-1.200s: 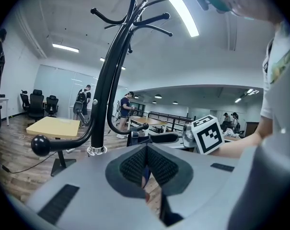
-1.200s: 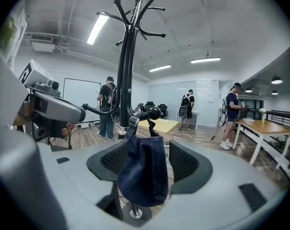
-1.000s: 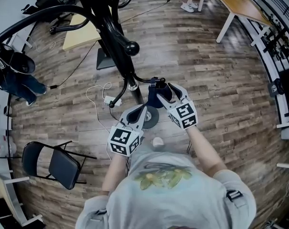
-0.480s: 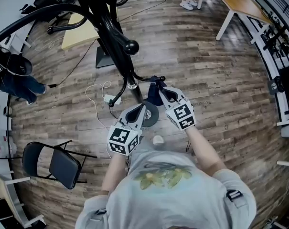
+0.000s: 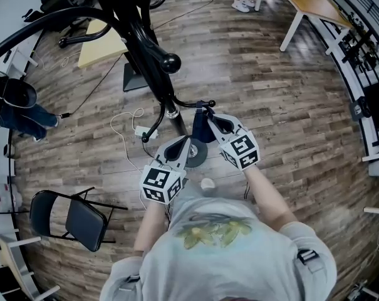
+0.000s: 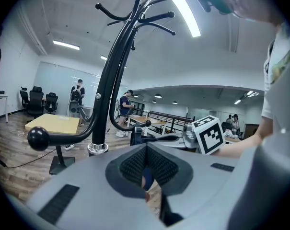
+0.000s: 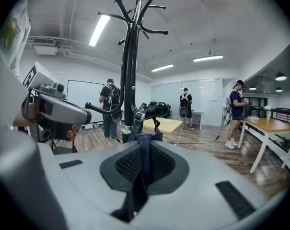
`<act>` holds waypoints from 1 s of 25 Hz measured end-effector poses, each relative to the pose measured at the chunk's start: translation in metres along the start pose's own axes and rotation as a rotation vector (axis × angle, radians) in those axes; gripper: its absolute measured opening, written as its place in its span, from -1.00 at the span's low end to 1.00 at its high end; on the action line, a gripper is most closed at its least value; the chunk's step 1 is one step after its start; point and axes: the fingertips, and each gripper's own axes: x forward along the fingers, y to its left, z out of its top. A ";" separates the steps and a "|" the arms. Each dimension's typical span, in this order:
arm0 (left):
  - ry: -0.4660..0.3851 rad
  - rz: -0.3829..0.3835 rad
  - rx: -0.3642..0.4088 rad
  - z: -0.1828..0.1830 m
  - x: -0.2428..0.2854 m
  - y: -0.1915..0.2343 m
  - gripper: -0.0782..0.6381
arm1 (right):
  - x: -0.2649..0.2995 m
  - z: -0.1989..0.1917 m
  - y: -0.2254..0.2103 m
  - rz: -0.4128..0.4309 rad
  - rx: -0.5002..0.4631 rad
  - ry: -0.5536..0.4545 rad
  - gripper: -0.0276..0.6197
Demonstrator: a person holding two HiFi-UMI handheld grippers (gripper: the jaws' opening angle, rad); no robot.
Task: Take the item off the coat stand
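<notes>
A black coat stand (image 5: 146, 39) rises in front of me, with a low curved hook (image 5: 192, 104). A dark blue fabric item (image 5: 200, 128) hangs from that hook. My right gripper (image 5: 210, 115) is shut on it; in the right gripper view a strip of the blue fabric (image 7: 145, 164) runs between the pads up to the hook (image 7: 152, 113). My left gripper (image 5: 188, 145) sits lower left, near the stand's round base (image 5: 199, 155), with its tips together and nothing seen between them. The left gripper view shows the blue item (image 6: 136, 137) beyond its jaws.
A folding chair (image 5: 73, 217) stands at lower left. White cables (image 5: 123, 129) lie on the wood floor by the stand. A wooden table (image 5: 314, 4) is at the upper right and a yellow board (image 5: 101, 42) behind the stand. People stand in the room's background.
The right gripper's jaws, open around the blue item a second ago, have closed on its fabric. Both hands stay where they were.
</notes>
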 end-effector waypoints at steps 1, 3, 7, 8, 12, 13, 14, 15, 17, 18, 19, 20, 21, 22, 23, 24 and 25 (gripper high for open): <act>0.000 0.001 -0.001 0.000 -0.001 0.001 -0.74 | 0.000 0.001 -0.001 0.001 0.005 -0.003 -0.86; 0.001 0.004 0.001 -0.002 -0.002 0.002 -0.74 | -0.001 0.002 -0.002 0.003 0.017 -0.007 -0.86; 0.003 0.008 0.002 -0.004 -0.001 0.002 -0.74 | -0.004 0.007 -0.005 0.004 0.024 -0.017 -0.86; 0.004 0.007 0.003 -0.004 0.000 0.002 -0.74 | -0.004 0.009 -0.006 0.005 0.024 -0.022 -0.86; 0.005 -0.001 0.004 -0.003 0.002 0.003 -0.74 | -0.002 0.015 -0.007 0.007 0.030 -0.031 -0.86; 0.005 -0.003 0.005 -0.003 0.003 0.003 -0.74 | -0.002 0.015 -0.007 0.009 0.032 -0.030 -0.86; 0.005 -0.004 0.006 -0.003 0.003 0.003 -0.74 | -0.002 0.015 -0.006 0.010 0.033 -0.029 -0.86; 0.006 -0.004 0.007 -0.003 0.003 0.002 -0.74 | -0.003 0.015 -0.005 0.011 0.033 -0.028 -0.86; 0.008 0.000 0.011 -0.003 0.002 0.004 -0.74 | -0.004 0.015 -0.003 0.010 0.027 -0.027 -0.86; 0.009 0.003 0.011 -0.003 0.002 0.005 -0.74 | -0.005 0.015 -0.003 0.009 0.026 -0.027 -0.86; 0.009 0.005 0.009 -0.003 0.002 0.006 -0.74 | -0.005 0.016 -0.003 0.008 0.026 -0.027 -0.86; 0.009 0.007 0.006 -0.003 0.002 0.008 -0.74 | -0.005 0.016 -0.004 0.006 0.028 -0.028 -0.86; 0.008 0.008 0.004 -0.003 0.002 0.008 -0.74 | -0.005 0.016 -0.005 0.004 0.030 -0.029 -0.86; 0.008 0.008 0.003 -0.003 0.002 0.009 -0.74 | -0.006 0.017 -0.007 0.001 0.032 -0.030 -0.86; 0.008 0.008 0.002 -0.003 0.002 0.010 -0.74 | -0.006 0.017 -0.008 -0.002 0.034 -0.032 -0.86; 0.008 0.008 0.001 -0.004 0.003 0.011 -0.74 | -0.007 0.018 -0.008 -0.006 0.036 -0.034 -0.86; 0.009 0.007 0.000 -0.004 0.003 0.012 -0.74 | -0.008 0.018 -0.009 -0.010 0.038 -0.036 -0.86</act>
